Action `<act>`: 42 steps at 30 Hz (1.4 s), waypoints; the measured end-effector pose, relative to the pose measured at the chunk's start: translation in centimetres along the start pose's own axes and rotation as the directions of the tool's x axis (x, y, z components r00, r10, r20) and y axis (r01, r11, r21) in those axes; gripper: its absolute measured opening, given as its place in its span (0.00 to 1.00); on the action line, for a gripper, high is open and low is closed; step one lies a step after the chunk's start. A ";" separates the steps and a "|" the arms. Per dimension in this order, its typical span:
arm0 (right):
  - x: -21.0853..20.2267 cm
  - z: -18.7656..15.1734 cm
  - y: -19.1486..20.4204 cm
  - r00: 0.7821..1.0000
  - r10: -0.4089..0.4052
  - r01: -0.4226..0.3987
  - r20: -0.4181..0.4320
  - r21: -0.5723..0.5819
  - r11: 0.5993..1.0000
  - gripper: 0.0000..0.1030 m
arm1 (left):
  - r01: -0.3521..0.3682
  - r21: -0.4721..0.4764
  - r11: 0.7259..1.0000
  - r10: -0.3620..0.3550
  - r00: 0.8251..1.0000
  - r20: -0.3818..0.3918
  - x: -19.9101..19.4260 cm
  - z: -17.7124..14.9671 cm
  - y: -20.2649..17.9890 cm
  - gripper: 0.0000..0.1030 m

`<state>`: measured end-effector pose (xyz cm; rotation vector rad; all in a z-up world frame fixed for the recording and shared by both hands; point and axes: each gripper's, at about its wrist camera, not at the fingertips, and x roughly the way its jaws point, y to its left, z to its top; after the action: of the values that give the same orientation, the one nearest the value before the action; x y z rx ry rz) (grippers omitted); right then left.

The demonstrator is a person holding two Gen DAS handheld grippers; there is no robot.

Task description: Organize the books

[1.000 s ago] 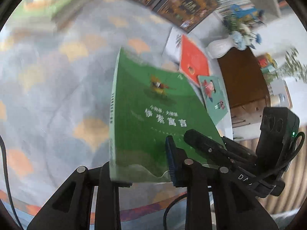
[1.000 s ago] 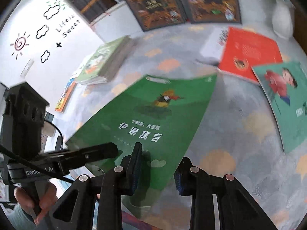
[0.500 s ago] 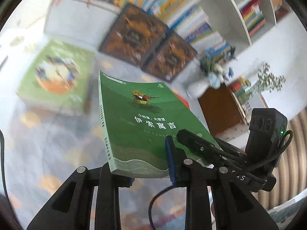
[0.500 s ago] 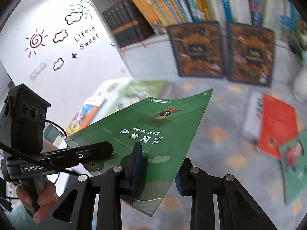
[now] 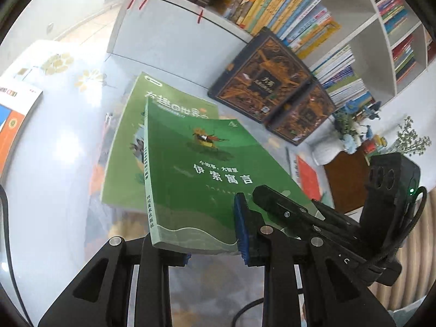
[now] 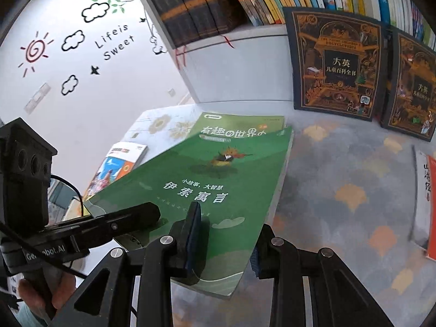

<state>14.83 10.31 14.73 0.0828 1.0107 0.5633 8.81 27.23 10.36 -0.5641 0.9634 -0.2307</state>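
Both my tools clamp the green book [image 5: 201, 169]: left tool [image 5: 212, 245] on its spine corner, right tool [image 6: 226, 248] on the other bottom corner; book in air above light-green book [image 6: 231, 128] on the floor.

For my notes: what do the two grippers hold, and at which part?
Both hold one green paperback by its bottom edge: left gripper near the spine, right gripper near the open side.

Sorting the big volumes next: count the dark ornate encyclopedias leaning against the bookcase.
2. One encyclopedia stands left, the second encyclopedia right beside it, both leaning on the bookcase base. Its right edge is cropped, so more may be hidden.
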 end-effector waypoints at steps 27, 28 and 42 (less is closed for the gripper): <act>7.3 1.4 -3.1 0.992 0.014 0.000 -0.129 0.110 0.994 0.32 | -0.118 -0.094 0.989 0.108 0.988 -0.109 -0.1 -5.1 6.5 0.22; 7.0 1.0 -3.1 0.991 0.025 -0.010 -0.129 0.116 0.993 0.32 | -0.113 -0.100 0.989 0.102 0.989 -0.111 0.0 -5.4 6.3 0.24; -2.2 -10.6 -11.5 0.979 -0.012 0.055 -0.204 0.203 0.978 0.32 | -0.013 0.020 1.000 0.016 0.984 -0.177 3.1 -9.1 -5.2 0.25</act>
<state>9.94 -2.56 7.05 0.1968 1.2655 0.4393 3.36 18.44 7.01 -0.5253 1.1362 -0.2805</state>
